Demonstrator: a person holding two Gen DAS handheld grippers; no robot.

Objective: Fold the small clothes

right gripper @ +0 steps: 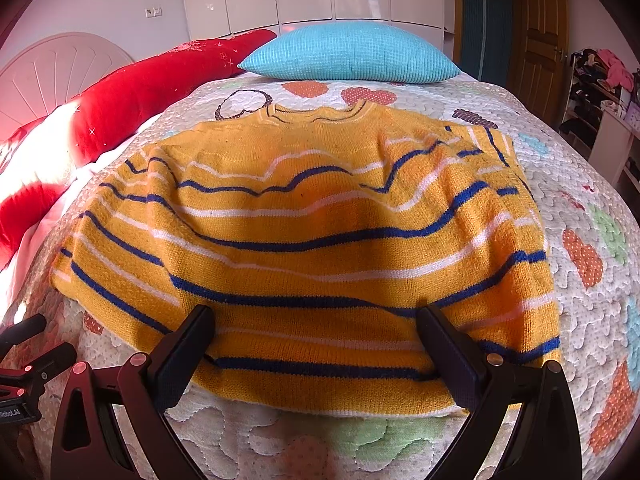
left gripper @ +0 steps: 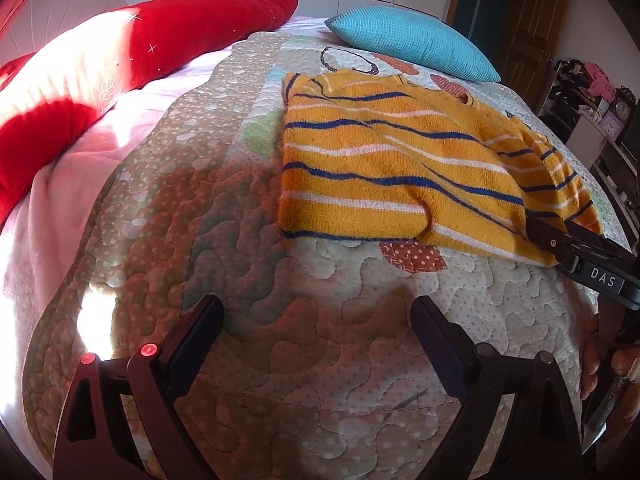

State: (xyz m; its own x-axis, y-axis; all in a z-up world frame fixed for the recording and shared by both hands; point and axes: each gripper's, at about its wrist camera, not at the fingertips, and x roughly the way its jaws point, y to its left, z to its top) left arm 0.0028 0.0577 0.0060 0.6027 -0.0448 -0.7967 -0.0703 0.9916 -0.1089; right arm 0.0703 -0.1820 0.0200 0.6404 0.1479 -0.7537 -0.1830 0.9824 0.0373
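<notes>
A small yellow sweater [right gripper: 320, 240] with blue and white stripes lies on the quilted bedspread [right gripper: 592, 184], sleeves folded in, neck toward the pillows. My right gripper [right gripper: 316, 316] is open, its fingers resting over the sweater's near hem. In the left wrist view the sweater [left gripper: 392, 160] lies ahead to the right, with the right gripper [left gripper: 560, 236] at its right corner. My left gripper [left gripper: 316, 304] is open and empty over bare quilt [left gripper: 240, 240], left of the sweater.
A turquoise pillow [right gripper: 348, 58] lies beyond the sweater's neck. Red pillows [left gripper: 168, 40] and a pink blanket [left gripper: 60, 184] lie along the left side. A wooden door [right gripper: 540, 32] and cluttered shelves [right gripper: 600, 88] stand to the right of the bed.
</notes>
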